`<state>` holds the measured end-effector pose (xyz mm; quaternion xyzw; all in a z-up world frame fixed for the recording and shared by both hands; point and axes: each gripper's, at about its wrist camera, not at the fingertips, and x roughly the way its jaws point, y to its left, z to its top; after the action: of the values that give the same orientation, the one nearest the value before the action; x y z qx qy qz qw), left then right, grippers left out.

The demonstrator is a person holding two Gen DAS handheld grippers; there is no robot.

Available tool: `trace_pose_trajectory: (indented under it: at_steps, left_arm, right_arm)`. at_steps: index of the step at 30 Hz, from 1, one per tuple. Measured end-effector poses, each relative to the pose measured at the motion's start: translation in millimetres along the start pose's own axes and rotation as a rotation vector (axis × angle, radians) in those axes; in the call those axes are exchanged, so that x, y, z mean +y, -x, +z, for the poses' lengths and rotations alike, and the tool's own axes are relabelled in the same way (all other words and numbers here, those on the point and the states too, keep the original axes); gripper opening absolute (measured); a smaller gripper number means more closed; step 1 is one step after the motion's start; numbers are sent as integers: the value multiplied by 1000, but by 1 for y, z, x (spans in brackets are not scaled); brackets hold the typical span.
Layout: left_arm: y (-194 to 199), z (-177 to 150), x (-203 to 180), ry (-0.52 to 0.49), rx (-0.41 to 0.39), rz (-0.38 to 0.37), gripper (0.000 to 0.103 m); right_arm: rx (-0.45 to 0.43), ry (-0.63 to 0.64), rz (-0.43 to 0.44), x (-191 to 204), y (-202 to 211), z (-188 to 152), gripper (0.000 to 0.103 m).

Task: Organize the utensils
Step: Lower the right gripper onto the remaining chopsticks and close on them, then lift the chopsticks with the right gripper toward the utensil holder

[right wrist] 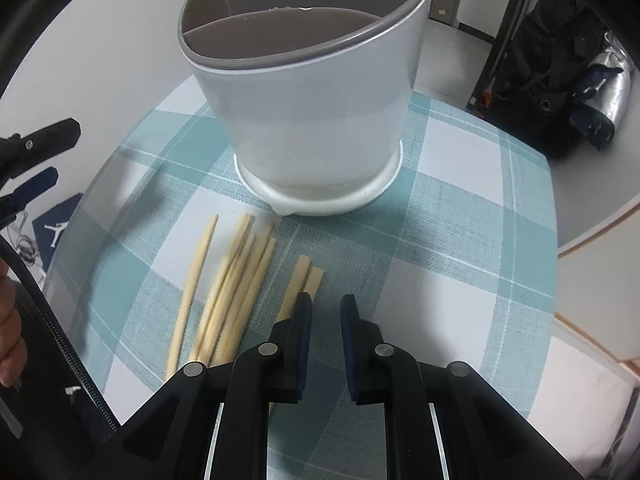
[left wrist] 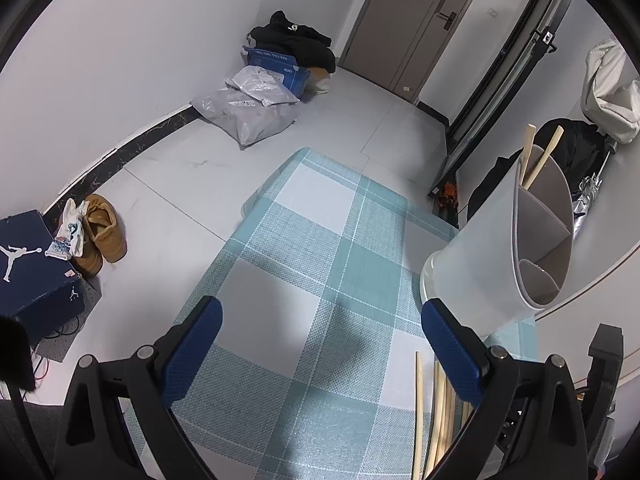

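A white utensil holder [right wrist: 316,120] with grey divided compartments stands on the teal checked tablecloth [right wrist: 460,248]. In the left wrist view the holder [left wrist: 496,248] has two wooden chopsticks [left wrist: 536,160] standing in its far compartment. Several loose wooden chopsticks [right wrist: 232,292] lie on the cloth in front of the holder; they also show in the left wrist view [left wrist: 436,412]. My right gripper [right wrist: 326,312] hovers just right of the loose chopsticks, jaws nearly closed with a narrow gap, holding nothing. My left gripper [left wrist: 322,320] is wide open and empty, left of the holder.
The table's left edge drops to a tiled floor with brown shoes [left wrist: 100,232], a dark blue shoebox [left wrist: 32,272] and grey parcels [left wrist: 248,112]. Black bags [right wrist: 560,92] sit beyond the table's far right. The left gripper [right wrist: 36,160] shows in the right wrist view.
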<state>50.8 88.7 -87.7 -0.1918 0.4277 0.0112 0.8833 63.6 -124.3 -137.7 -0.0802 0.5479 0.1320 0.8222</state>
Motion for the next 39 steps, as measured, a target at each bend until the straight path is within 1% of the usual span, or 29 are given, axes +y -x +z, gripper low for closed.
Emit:
trace_pose_trajectory:
  at_steps: [3, 7, 11, 13, 14, 15, 16, 17, 19, 23, 26, 27, 29, 31, 32, 34, 36, 37, 38, 39]
  left_arm:
    - [0, 0, 1, -2, 1, 7, 98]
    - [-1, 1, 1, 9, 4, 12, 98]
    - [-2, -1, -1, -2, 7, 10, 98]
    - [-2, -1, -3, -15, 10, 2, 98]
    - [-2, -2, -3, -22, 13, -2, 98]
    - [-2, -3, -4, -27, 18, -5, 98]
    - [-2, -3, -4, -31, 24, -13, 98]
    - [-3, -4, -5, -36, 31, -23, 98]
    - [-5, -6, -9, -51, 55, -32, 98]
    - [-12, -11, -20, -86, 111, -64, 98]
    - [-17, -17, -33, -139, 143, -70, 98]
    - [-20, -21, -37, -160, 158, -69, 98]
    - [-23, -26, -42, -185, 184, -65, 98]
    - [-27, -30, -46, -205, 210, -65, 98]
    - [-29, -32, -48, -219, 219, -60, 98]
    - [-30, -35, -51, -237, 225, -44, 97]
    - [-34, -37, -55, -250, 237, -34, 94]
    - [-37, -38, -58, -258, 243, -25, 90]
    - [-39, -39, -61, -268, 251, -16, 83]
    - [-41, -40, -64, -278, 263, -10, 79]
  right_arm:
    - [1, 2, 15, 6, -2, 1, 15]
    - [1, 56, -37, 16, -2, 0, 17]
    - [-2, -1, -7, 9, 0, 8, 17]
    - [-8, -2, -5, 9, -1, 12, 17]
    - [-14, -1, -5, 9, -1, 14, 15]
    - [-19, -4, -4, 10, -3, 16, 9]
    - [-23, -8, 3, 11, -4, 16, 9]
    - [-26, -22, 25, 8, -3, 17, 7]
    - [-36, -63, 58, -6, -4, 16, 6]
    - [-117, -164, 140, -24, 8, 14, 6]
    - [-188, -256, 225, -42, 23, 13, 6]
    - [-206, -280, 248, -47, 26, 11, 6]
    - [-254, -334, 330, -61, 36, 8, 6]
    - [-279, -370, 364, -67, 41, 3, 6]
    - [-296, -404, 409, -75, 44, -1, 6]
    - [-314, -450, 461, -88, 45, -7, 6]
    - [-327, -486, 487, -101, 43, -11, 6]
    - [-333, -496, 496, -105, 43, -14, 6]
    - [-338, -507, 504, -109, 42, -16, 6]
    - [-341, -518, 511, -114, 44, -25, 6]
